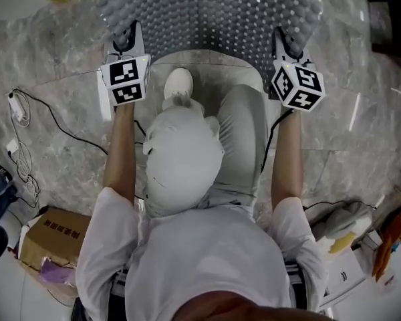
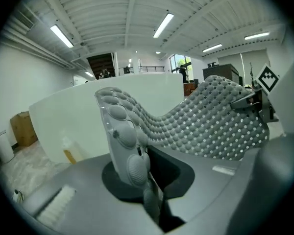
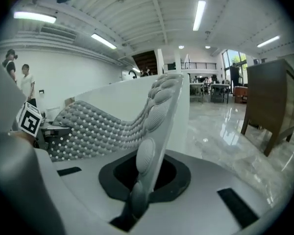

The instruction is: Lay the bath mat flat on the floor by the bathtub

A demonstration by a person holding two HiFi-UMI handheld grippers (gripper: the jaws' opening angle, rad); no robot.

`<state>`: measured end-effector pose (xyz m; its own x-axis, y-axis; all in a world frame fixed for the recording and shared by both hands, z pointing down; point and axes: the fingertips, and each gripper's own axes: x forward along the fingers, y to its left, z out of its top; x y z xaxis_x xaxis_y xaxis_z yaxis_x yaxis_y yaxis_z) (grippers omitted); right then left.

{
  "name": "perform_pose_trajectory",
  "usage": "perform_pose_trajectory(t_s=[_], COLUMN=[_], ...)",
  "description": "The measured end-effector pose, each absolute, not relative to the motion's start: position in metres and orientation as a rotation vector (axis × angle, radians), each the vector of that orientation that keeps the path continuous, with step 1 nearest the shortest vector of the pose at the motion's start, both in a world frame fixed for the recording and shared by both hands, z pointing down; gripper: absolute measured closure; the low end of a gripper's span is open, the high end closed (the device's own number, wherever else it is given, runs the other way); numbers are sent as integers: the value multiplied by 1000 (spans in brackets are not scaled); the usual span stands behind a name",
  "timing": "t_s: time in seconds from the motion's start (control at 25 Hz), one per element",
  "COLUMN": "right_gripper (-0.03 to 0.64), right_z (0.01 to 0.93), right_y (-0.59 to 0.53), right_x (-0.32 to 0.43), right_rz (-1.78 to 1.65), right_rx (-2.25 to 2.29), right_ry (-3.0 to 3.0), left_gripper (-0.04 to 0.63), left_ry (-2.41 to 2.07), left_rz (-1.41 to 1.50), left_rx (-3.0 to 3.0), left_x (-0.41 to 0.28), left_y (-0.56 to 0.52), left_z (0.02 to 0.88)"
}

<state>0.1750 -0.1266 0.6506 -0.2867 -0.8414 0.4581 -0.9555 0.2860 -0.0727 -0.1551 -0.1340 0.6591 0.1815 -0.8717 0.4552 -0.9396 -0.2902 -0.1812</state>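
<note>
While the bath mat (image 1: 207,12) is held spread at twelve o'clock in the head view, one near corner is clamped by the left gripper (image 1: 125,40) at eleven o'clock, the other by the right gripper (image 1: 289,44) at one o'clock, before the bathtub (image 2: 63,121).

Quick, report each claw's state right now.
Left claw: closed on the grey bumpy rubber bath mat.
Right claw: closed on the same mat.

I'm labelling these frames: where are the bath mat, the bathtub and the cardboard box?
bath mat (image 1: 214,15), head view, its bumpy middle.
bathtub (image 2: 63,112), left gripper view, its white side wall.
cardboard box (image 1: 51,241), head view, its top.
</note>
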Motion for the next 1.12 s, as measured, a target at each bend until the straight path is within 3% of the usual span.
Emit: perform_pose_trajectory(t_s=[0.48, 1.12], right_gripper=[599, 597], right_z=[805, 948], right_y=[-180, -233], right_x=[185, 222], right_rz=[870, 816], right_rx=[1399, 1291], right_ry=[-2042, -1716], left_gripper=[580, 577], left_ry=[-1526, -1422], left_rz=[945, 1239], left_rx=[2147, 1945], left_x=[-150, -202], left_y=[-176, -237], left_z=[801, 933])
